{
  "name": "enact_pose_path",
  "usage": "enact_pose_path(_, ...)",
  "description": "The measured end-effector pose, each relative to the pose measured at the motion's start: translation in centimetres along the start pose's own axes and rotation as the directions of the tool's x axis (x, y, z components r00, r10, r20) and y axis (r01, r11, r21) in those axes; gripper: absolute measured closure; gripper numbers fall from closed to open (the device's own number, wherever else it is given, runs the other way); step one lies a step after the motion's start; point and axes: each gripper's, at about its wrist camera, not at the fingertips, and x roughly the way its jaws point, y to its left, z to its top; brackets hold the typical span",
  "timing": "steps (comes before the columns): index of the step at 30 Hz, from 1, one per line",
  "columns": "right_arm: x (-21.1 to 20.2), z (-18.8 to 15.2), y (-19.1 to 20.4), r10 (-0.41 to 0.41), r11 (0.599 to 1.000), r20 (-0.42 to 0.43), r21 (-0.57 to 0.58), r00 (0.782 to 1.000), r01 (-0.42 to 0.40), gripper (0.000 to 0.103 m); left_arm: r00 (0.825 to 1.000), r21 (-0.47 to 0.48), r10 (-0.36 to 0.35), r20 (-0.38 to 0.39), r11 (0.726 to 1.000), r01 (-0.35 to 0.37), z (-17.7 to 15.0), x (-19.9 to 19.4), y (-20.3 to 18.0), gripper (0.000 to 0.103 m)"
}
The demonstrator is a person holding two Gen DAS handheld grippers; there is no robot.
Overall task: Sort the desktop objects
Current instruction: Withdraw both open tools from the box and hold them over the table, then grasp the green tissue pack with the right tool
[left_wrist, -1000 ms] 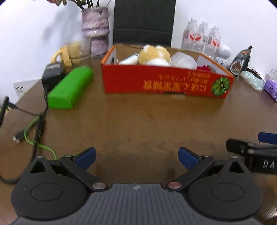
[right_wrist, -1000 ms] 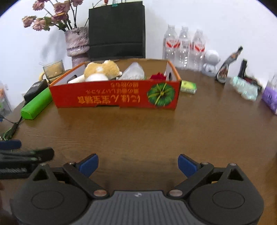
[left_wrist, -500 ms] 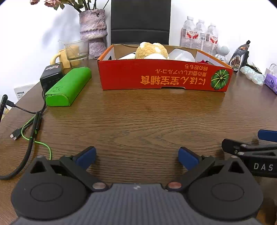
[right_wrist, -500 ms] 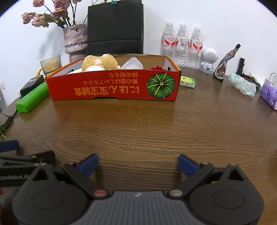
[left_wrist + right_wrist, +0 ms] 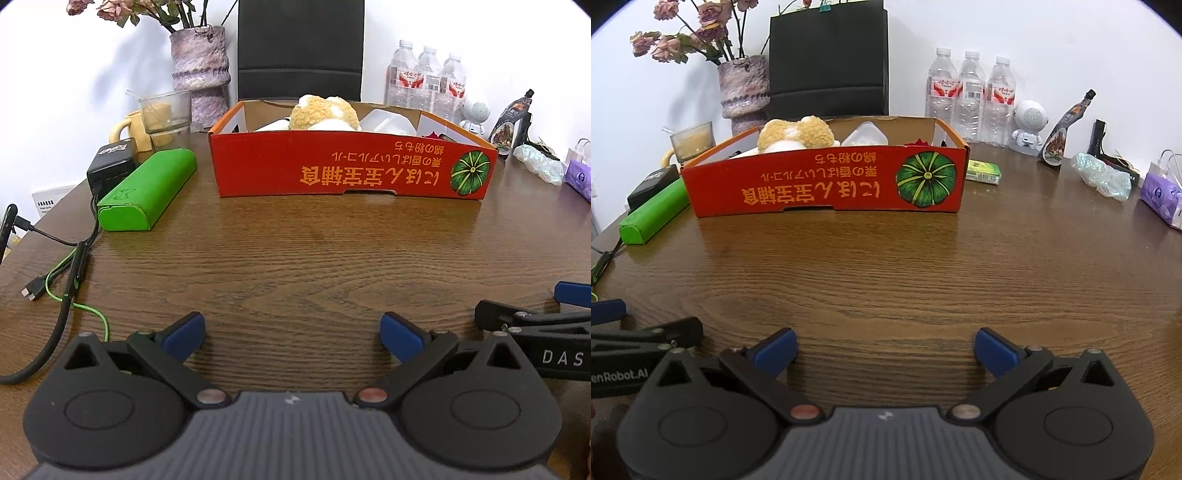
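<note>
Red box sitting at the back-middle of the table, both grippers empty

The red cardboard box [image 5: 351, 168] holds a plush toy [image 5: 323, 112] and a clear container [image 5: 865, 134]; a green case [image 5: 147, 188] lies just left of it. Left gripper [image 5: 291, 336] and right gripper [image 5: 885, 345] hover side by side over bare wooden table [image 5: 923, 266], jaws spread wide, gripping nothing.

Plush toy [image 5: 324, 112] in box [image 5: 351, 173]
</note>
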Motion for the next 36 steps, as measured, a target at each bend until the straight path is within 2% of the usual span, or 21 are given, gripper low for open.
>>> enact_pose_path(20, -0.1, 0.1, -0.1, 0.008, 1.000, -0.001, -0.001, 1.000, -0.008, 0.000, 1.000, -0.003, -0.006, 0.003, 1.000, 0.006, 0.0, 0.0, 0.1, 0.000)
enact_pose_path(22, -0.4, 0.7, -1.0, 0.036, 0.999, 0.003, -0.029, 0.999, -0.035, 0.006, 1.000, -0.006, -0.016, 0.003, 1.000, 0.016, 0.1, -0.1, 0.2, 0.000)
enact_pose_path(24, -1.4, 2.7, -3.5, 0.020, 1.000, 0.047, -0.006, 0.999, -0.020, 0.008, 0.999, -0.015, -0.043, 0.001, 0.999, 0.043, 0.6, -0.2, 0.6, 0.000)
enact_pose_path(27, -2.2, 7.6, -9.0, -0.083, 0.988, 0.139, 0.142, 0.987, 0.063, 0.007, 0.999, -0.029, -0.037, 0.030, 0.999, 0.038, 1.7, -0.3, 0.7, 0.000)
enact_pose_path(30, 1.3, 12.9, -13.4, -0.125, 0.977, 0.134, 0.188, 0.983, 0.098, 0.006, 0.997, -0.026, -0.059, 0.053, 0.998, 0.060, 3.2, -0.2, 0.2, 0.000)
enact_pose_path(33, 7.4, 16.5, -15.2, -0.137, 0.986, 0.056, 0.099, 0.989, 0.131, 0.007, 0.993, -0.003, -0.080, 0.084, 0.997, 0.080, 4.7, -0.4, -0.4, 0.000)
enact_pose_path(34, 9.3, 17.3, -15.3, -0.120, 0.992, 0.021, 0.048, 0.992, 0.119, 0.007, 0.992, 0.005, -0.086, 0.093, 0.996, 0.086, 5.1, -0.5, -0.5, 0.000)
enact_pose_path(36, 12.7, 18.5, -14.9, -0.035, 0.997, -0.029, -0.071, 0.999, 0.032, 0.007, 0.991, 0.012, -0.094, 0.097, 0.996, 0.094, 5.8, -0.4, -0.6, 0.000)
